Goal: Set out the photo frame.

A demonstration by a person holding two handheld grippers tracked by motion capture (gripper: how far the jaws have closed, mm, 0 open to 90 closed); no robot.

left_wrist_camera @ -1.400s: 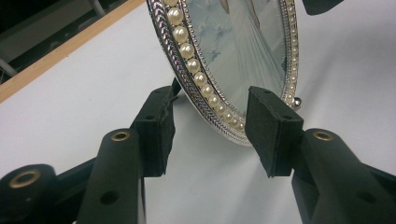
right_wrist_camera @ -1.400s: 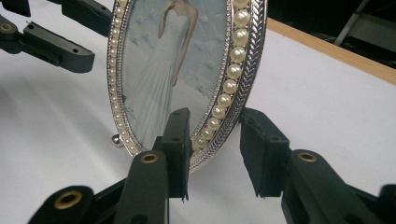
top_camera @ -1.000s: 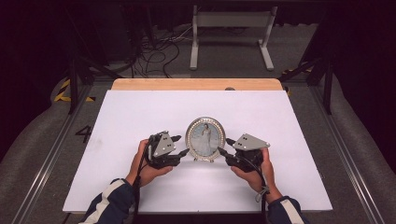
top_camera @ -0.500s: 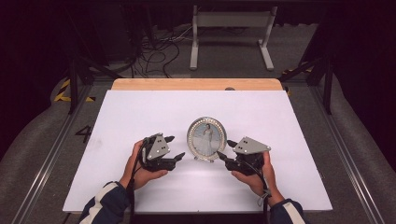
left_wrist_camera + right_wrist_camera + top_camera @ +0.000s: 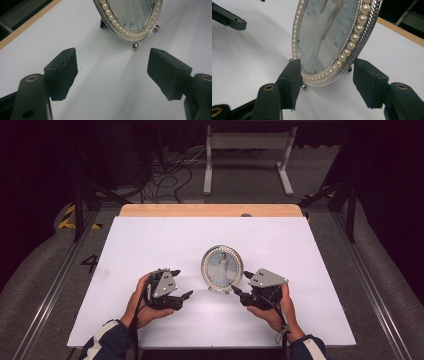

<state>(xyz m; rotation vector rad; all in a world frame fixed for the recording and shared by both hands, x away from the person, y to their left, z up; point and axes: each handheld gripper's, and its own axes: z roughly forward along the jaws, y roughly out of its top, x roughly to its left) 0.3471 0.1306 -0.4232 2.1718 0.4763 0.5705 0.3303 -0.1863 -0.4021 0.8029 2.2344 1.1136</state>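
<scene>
I am holding a claw in each hand over the white bench [image 5: 150, 240], with an oval picture frame [image 5: 222, 268] standing upright between them, nearer my side than the far wooden edge. The frame is resting on small ball feet, rimmed with pearls and silver braid, and showing a figure in a long white dress.

My left claw [image 5: 181, 284] is sitting left of the frame and clear of it; its jaws have just been opening and are standing wide apart with only bare bench between them. In the left gripper view [image 5: 112, 67] the frame's lower rim [image 5: 125, 30] is lying beyond the pads, untouched.

My right claw [image 5: 239, 284] is sitting just right of the frame, its tips beside the lower right rim. Its jaws have also just been opening. In the right gripper view [image 5: 325, 80] the frame's bottom edge [image 5: 329, 50] is standing between the two pads, with the right pad clearly off the rim and the left pad very close to the front; I am not pressing on it.
</scene>
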